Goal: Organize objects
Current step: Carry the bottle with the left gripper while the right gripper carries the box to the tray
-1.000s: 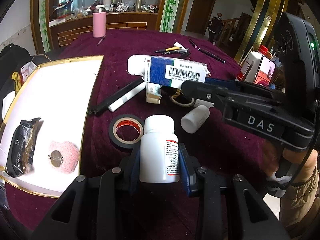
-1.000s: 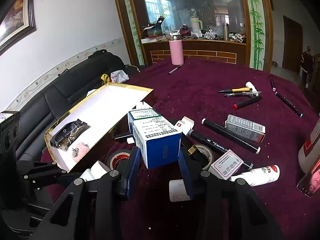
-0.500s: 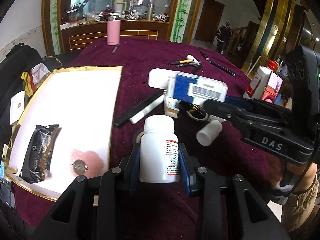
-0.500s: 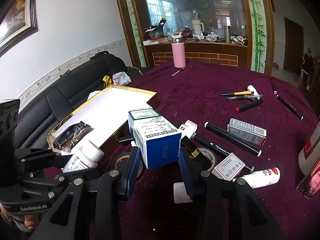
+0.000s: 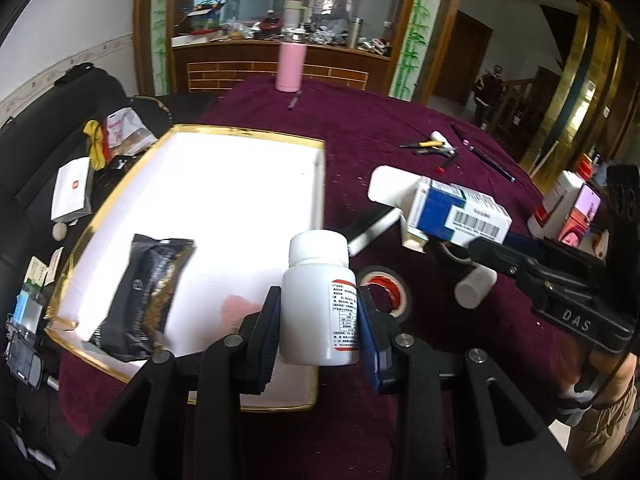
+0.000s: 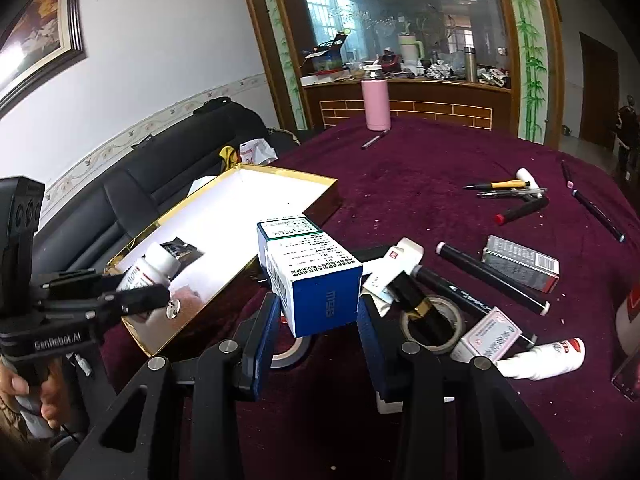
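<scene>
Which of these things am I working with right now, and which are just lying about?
In hand:
left hand-held gripper clamps white pill bottle
right hand-held gripper clamps blue-and-white box
gold-rimmed tray

Lying about:
pink flask
tape roll
yellow pen

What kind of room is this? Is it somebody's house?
Probably a home living or dining room: a black sofa by the wall, a framed picture above it, and a big table in purple cloth by a wood-framed mirror.

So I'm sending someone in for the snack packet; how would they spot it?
Find the gold-rimmed white tray at the table's left edge. The black packet lies flat inside, near its front. It is the tray's only dark thing, beside a pink puff.
</scene>
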The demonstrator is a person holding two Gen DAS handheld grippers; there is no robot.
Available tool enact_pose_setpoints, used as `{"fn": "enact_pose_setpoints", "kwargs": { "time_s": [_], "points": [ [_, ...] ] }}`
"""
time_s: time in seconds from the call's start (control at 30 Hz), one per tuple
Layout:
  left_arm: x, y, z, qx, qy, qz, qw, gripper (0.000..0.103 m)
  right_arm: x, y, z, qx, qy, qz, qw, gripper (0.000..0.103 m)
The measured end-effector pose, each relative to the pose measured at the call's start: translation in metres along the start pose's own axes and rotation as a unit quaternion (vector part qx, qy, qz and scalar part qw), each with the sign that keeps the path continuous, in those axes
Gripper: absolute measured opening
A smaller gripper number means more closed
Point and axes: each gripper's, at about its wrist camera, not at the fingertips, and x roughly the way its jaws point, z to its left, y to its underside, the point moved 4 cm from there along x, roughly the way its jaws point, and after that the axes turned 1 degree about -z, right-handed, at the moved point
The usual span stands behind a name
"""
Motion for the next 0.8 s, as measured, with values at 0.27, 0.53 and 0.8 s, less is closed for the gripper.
{"fn": "enact_pose_setpoints", "kwargs": {
  "time_s": [0.27, 0.53, 0.8],
  "points": [
    [-0.008, -0.006, 0.038, -0.026, -0.037, -0.007, 0.9990, 0.034, 0.007, -0.002, 0.015, -0.015, -0.015, 0.005, 1.000, 0.043],
    [-0.022, -0.016, 0.081, -0.058, -0.079, -0.023, 0.9949, 0.034, 0.013, -0.002, 0.038, -0.035, -0.037, 0.008, 0.999, 0.043],
    [-0.016, -0.009, 0.087, -0.067, -0.071, -0.003, 0.9952, 0.034, 0.021, -0.003, 0.051, -0.047, -0.050, 0.015, 0.998, 0.043]
  ]
}}
